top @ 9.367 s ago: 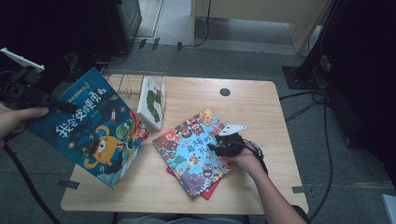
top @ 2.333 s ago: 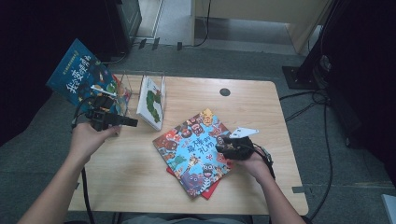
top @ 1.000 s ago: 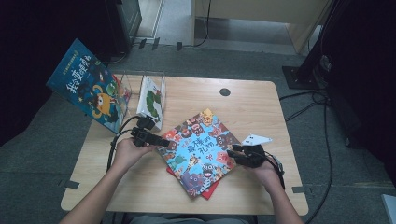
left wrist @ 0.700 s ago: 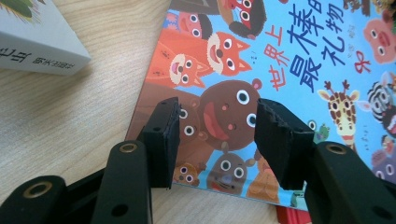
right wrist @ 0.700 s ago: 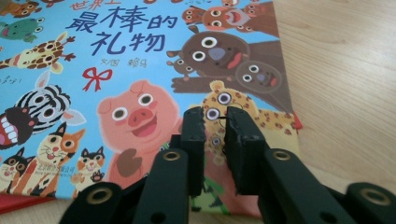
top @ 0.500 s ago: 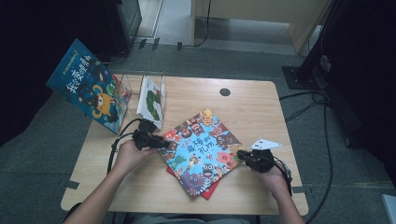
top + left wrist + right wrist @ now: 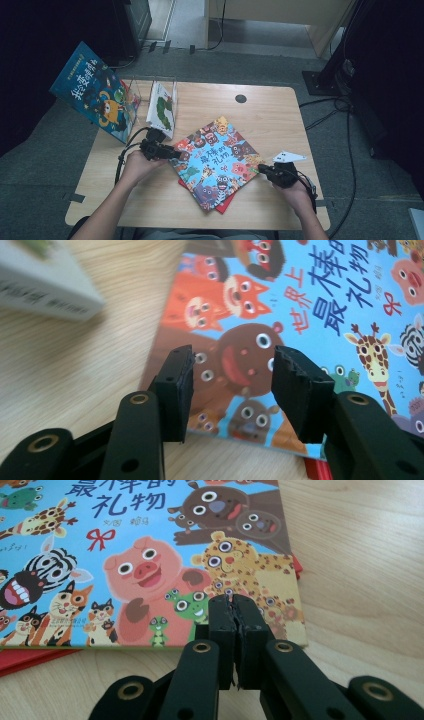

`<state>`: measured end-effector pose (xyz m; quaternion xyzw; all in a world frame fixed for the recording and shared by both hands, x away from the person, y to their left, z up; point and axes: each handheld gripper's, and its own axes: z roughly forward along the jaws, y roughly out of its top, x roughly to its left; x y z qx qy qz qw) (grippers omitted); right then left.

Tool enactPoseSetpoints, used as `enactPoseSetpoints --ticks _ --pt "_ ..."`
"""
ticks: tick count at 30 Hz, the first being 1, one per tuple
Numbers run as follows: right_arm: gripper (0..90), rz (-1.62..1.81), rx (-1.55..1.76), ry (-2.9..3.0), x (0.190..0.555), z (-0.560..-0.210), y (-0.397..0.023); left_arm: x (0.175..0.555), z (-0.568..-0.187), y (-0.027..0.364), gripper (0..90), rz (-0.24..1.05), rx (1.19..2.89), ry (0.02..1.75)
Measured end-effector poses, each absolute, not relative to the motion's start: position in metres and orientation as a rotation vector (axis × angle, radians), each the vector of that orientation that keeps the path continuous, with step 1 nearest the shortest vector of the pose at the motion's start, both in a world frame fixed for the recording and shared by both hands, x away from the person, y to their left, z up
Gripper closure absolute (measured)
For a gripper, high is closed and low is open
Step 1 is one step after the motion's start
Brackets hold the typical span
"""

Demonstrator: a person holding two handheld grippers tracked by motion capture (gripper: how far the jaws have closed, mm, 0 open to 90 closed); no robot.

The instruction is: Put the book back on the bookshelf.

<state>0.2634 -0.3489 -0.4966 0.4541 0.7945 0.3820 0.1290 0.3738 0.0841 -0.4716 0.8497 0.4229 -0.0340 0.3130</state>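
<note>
1. Animal picture book (image 7: 217,160) lies flat mid-table on a red book (image 7: 223,207).
2. Left gripper (image 7: 172,151): jaws apart over the book's left corner, gripping nothing.
3. Right gripper (image 7: 259,170): jaws just closed together, empty, at the book's right edge.

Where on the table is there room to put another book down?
The bare wooden table is free from the small black hole to the right edge. The front-left corner is bare too. It is crowded around the colourful animal picture book and the upright white book.
</note>
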Motion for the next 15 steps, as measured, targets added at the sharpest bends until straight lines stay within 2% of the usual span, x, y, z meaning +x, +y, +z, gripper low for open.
enactPoseSetpoints --ticks 8,15 --pt "90.0 1.055 1.359 2.343 0.26 -0.501 -0.356 0.381 -0.472 0.104 47.7 -0.081 2.191 1.174" --pt "90.0 1.055 1.352 2.338 0.261 -0.501 -0.357 0.384 -0.48 0.101 46.6 -0.116 2.233 1.174"
